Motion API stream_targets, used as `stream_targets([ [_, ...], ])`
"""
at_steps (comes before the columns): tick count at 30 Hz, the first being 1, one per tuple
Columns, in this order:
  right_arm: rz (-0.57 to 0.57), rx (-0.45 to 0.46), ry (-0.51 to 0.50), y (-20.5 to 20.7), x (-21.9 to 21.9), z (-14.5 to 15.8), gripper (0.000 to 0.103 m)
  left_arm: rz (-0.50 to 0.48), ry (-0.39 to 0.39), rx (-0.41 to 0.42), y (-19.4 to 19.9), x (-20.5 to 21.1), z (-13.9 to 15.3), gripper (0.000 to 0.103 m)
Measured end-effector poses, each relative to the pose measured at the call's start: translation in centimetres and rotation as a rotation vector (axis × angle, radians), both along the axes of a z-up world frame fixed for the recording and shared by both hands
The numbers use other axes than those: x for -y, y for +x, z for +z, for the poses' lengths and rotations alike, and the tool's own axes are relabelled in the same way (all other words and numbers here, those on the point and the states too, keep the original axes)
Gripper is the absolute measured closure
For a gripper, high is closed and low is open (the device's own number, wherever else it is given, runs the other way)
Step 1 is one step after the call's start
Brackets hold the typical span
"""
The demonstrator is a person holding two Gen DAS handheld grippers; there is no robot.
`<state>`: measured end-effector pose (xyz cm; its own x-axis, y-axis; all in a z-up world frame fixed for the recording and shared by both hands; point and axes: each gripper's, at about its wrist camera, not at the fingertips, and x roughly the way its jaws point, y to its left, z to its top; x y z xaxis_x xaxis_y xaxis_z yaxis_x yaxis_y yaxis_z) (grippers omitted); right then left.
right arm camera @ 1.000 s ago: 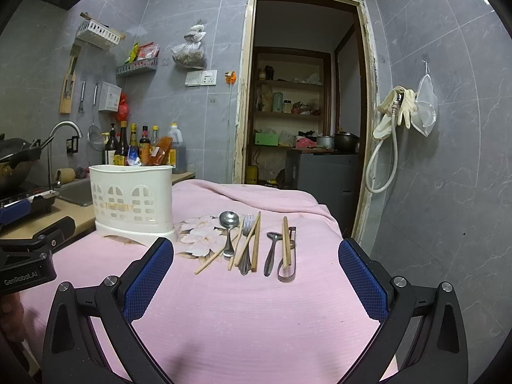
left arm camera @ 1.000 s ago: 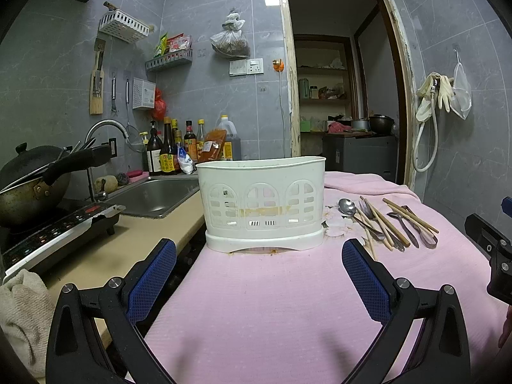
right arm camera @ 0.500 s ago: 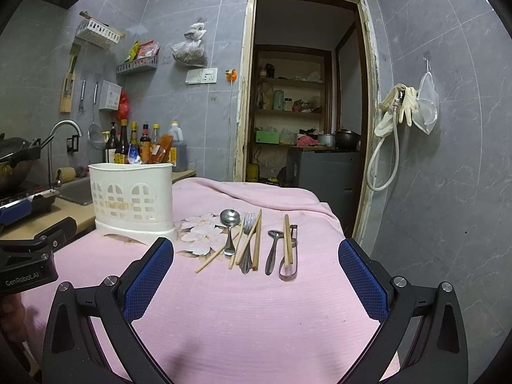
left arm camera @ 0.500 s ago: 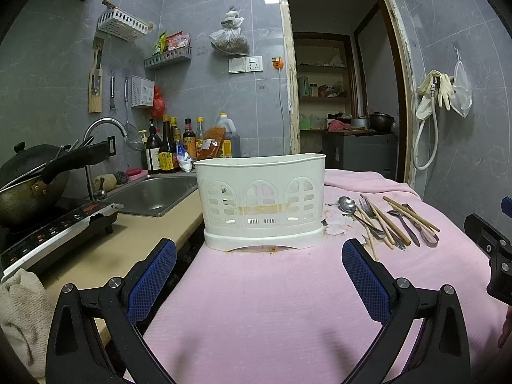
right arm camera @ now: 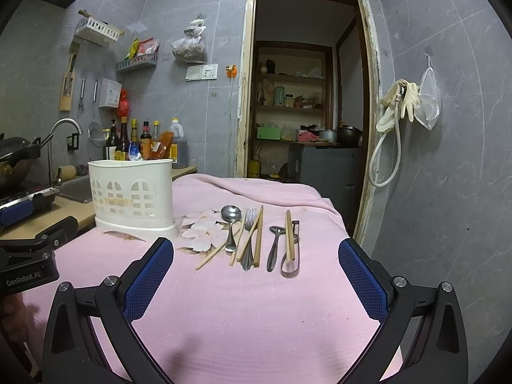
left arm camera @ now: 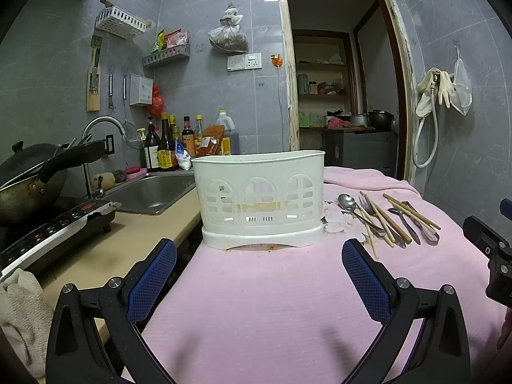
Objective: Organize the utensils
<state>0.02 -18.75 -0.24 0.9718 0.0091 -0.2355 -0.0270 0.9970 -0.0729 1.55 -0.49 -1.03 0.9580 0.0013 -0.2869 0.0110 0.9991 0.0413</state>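
A white plastic utensil holder (left arm camera: 260, 201) stands on the pink cloth (left arm camera: 272, 304); it also shows in the right wrist view (right arm camera: 132, 196). To its right lie a spoon (right arm camera: 230, 224), a fork (right arm camera: 248, 240), wooden chopsticks (right arm camera: 256, 233), a small spoon (right arm camera: 275, 246) and metal tongs (right arm camera: 292, 256). They also show in the left wrist view (left arm camera: 384, 217). My left gripper (left arm camera: 259, 275) is open and empty, in front of the holder. My right gripper (right arm camera: 256, 278) is open and empty, just short of the utensils.
A counter (left arm camera: 96, 249) with a sink (left arm camera: 150, 192), an induction cooker (left arm camera: 54, 227) and a wok (left arm camera: 28, 182) lies to the left. Sauce bottles (left arm camera: 179, 147) stand behind the sink. A doorway (right arm camera: 304, 96) opens behind the table.
Both grippers have crept slightly forward; the holder and utensils look a little nearer. Nothing was taken hold of.
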Motion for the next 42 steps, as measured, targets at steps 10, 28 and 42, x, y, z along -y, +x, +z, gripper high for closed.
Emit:
stream_targets([
  [10, 0.007, -0.019, 0.011, 0.4, 0.5, 0.5, 0.0, -0.002, 0.005, -0.01, 0.2, 0.2, 0.1, 0.001],
  [28, 0.131, -0.099, 0.009, 4.6, 7.0, 5.0, 0.0, -0.279, 0.009, -0.093, 5.3, 4.7, 4.4, 0.001],
  [42, 0.187, -0.436, 0.145, 15.4, 13.4, 1.6, 0.043, -0.439, 0.008, -0.333, 15.9, 11.4, 3.4, 0.043],
])
